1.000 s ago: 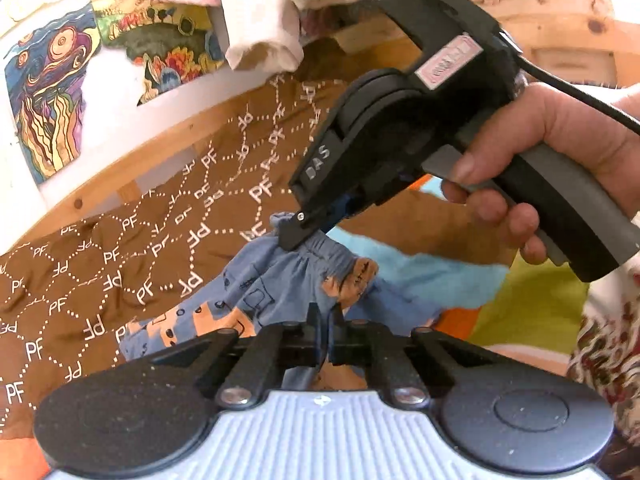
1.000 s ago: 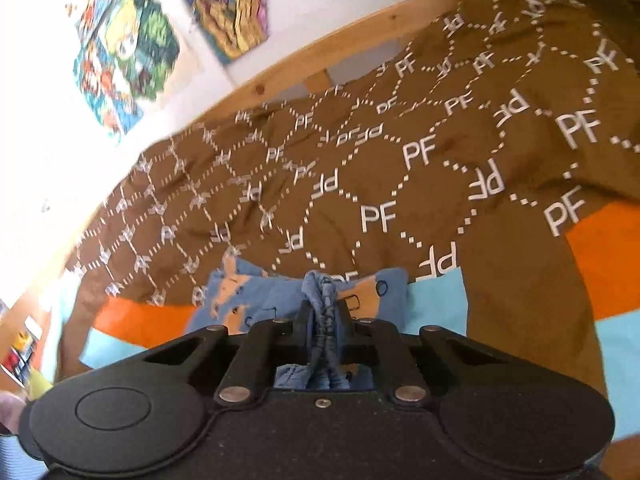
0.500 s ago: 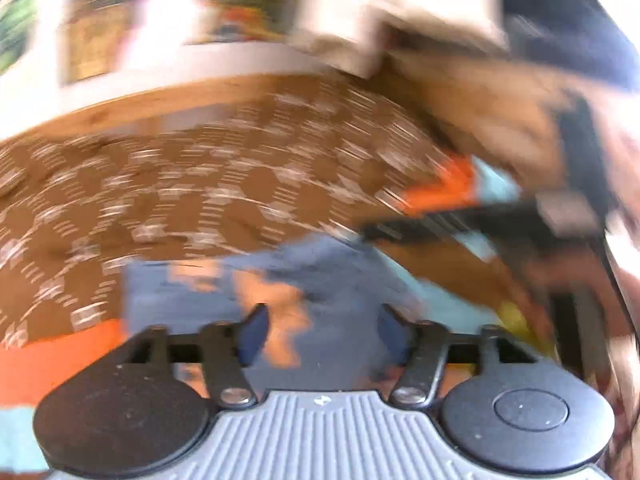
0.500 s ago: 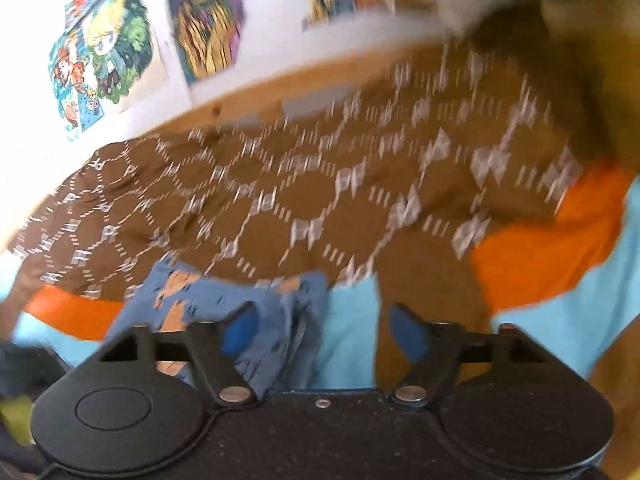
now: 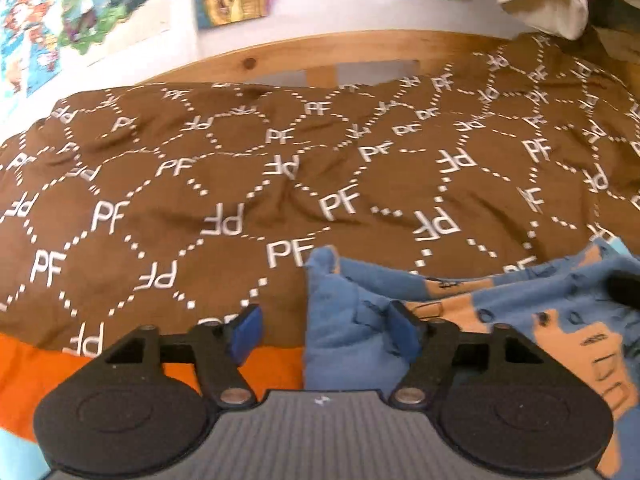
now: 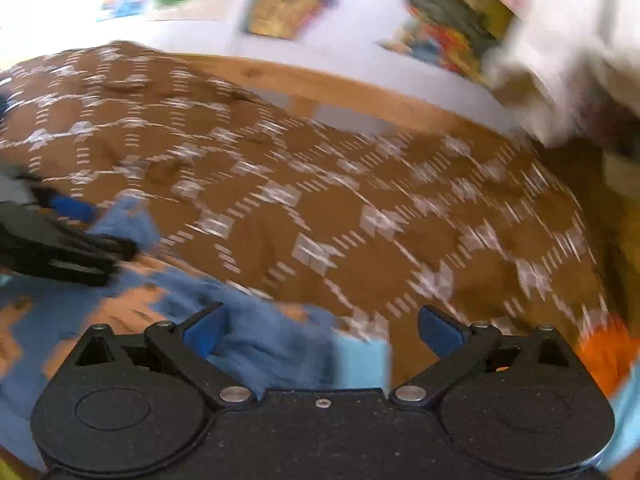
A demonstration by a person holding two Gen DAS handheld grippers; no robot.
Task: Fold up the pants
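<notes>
Left wrist view: rumpled blue-and-orange pants (image 5: pixel 500 312) on brown blanket (image 5: pixel 240 184), both tools (image 5: pixel 326 332) (image 6: pixel 320 330) spread, empty.

Bright, even daylight fills both fisheye views, edges bowed and dark-cornered; everything beyond the right gripper (image 6: pixel 320 330) smears with motion blur, while the left view stays fairly sharp.
</notes>
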